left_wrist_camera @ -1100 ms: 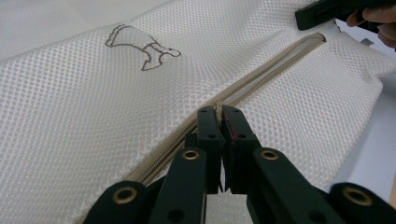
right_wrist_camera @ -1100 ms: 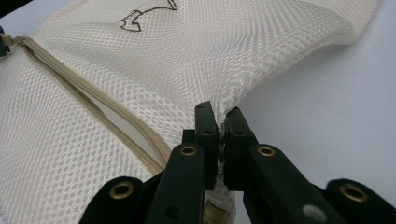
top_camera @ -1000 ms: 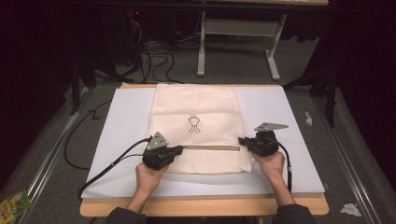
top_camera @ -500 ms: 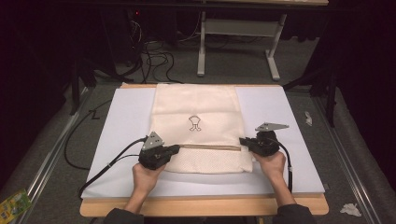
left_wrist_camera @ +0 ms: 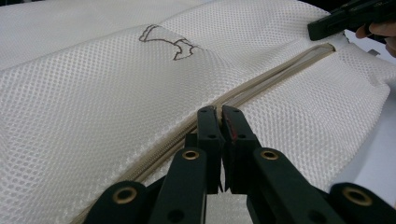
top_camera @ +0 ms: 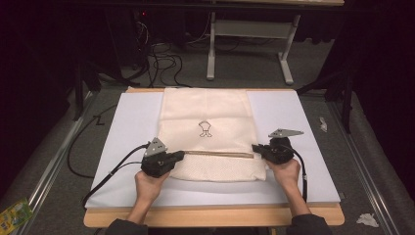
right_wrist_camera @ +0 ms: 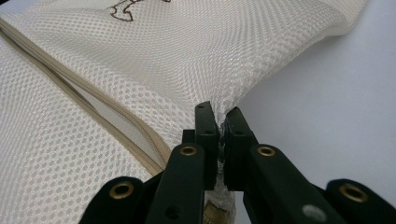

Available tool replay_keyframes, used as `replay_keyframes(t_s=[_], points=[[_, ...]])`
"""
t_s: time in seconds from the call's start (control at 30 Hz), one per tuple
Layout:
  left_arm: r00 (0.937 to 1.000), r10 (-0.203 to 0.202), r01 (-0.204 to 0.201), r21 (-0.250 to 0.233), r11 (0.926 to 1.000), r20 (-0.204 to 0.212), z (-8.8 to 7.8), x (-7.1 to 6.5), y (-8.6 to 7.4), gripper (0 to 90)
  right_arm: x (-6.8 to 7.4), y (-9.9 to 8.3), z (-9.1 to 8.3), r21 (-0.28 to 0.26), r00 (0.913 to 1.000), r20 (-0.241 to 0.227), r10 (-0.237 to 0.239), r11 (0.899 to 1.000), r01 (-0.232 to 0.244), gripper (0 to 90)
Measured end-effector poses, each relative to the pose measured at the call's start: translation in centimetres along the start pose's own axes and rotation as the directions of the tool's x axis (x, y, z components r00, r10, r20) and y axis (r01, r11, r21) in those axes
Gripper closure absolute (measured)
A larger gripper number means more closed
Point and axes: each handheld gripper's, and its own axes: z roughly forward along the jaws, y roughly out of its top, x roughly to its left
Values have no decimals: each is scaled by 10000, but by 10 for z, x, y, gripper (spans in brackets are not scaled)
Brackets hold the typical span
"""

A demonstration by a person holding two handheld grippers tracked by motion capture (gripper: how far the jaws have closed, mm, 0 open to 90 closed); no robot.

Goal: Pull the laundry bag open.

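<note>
Lying flat along the middle of a white sheet point(top_camera: 293, 117) on the table point(top_camera: 210, 215), the cream mesh bag point(top_camera: 205, 110) runs from the far edge toward the person, with a small dark emblem point(top_camera: 205, 129) near its centre and a tan zipper point(top_camera: 218, 153) crossing it from side to side near the near end. The left gripper point(top_camera: 179, 155) sits at the zipper's left end; in the left gripper view its fingers point(left_wrist_camera: 208, 126) are pressed together right on the zipper line, though whether they pinch the slider or just the tape cannot be told. The right gripper point(top_camera: 256, 148) meets the bag at the zipper's right end, and in the right gripper view its fingers point(right_wrist_camera: 205, 122) are clamped on a puckered fold of mesh at the bag's edge, the zipper lying partly open just beside them.

Both forearms come in from the near edge of the table, the left hand point(top_camera: 149, 183) and the right hand point(top_camera: 285, 170) each wrapped around a gripper body from behind, with the grippers lying low and nearly level and pointing inward at each other across the bag. A black cable point(top_camera: 110, 171) trails from the left gripper off the near left of the sheet.

Beyond the table, loose cables point(top_camera: 161, 58) lie on the floor by a grey stand point(top_camera: 249, 29). Scraps of crumpled paper point(top_camera: 366, 219) lie on the floor to the right. Nothing stands between the grippers.
</note>
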Motion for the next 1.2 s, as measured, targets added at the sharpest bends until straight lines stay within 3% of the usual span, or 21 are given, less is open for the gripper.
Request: replay_keyframes(t_s=[1.2], points=[[9992,-209,207,-74,9998,-340,-12,12,-6,871,-7,0,-4,82,9998,187,64,9999,-66,882]])
